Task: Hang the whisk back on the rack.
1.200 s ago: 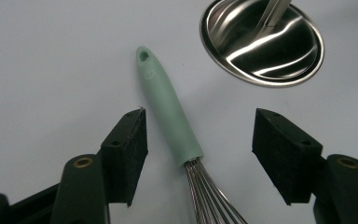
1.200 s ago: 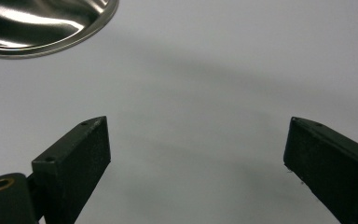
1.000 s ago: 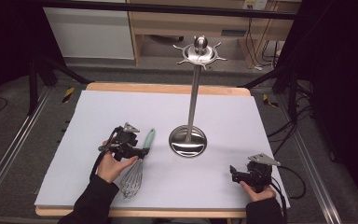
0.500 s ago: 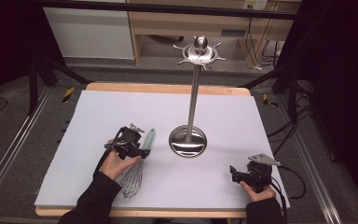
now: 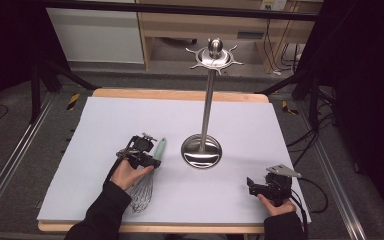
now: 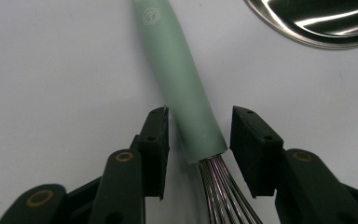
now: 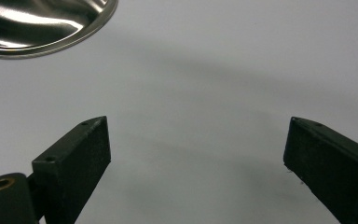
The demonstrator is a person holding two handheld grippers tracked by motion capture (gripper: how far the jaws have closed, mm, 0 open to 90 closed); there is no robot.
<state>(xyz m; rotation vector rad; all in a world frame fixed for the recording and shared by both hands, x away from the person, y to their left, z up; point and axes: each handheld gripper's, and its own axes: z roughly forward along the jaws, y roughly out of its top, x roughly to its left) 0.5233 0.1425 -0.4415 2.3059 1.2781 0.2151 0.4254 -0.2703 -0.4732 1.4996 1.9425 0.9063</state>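
Pretty dim room overall. Grey floor (image 5: 15, 135) around a wood-edged surface (image 5: 180, 94) with a white top, light wooden shelving (image 5: 195, 35) at the back, a white panel (image 5: 97, 35) beside it, and black cables (image 5: 325, 135) trailing on the right.

A steel stand (image 5: 203, 150) rises mid-table (image 5: 105, 125), hooks at its crown. A whisk (image 5: 146, 180) lies just left of its base, green handle pointing away.

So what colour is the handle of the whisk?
The whisk handle is a pale mint green; it shows best in the left gripper view.
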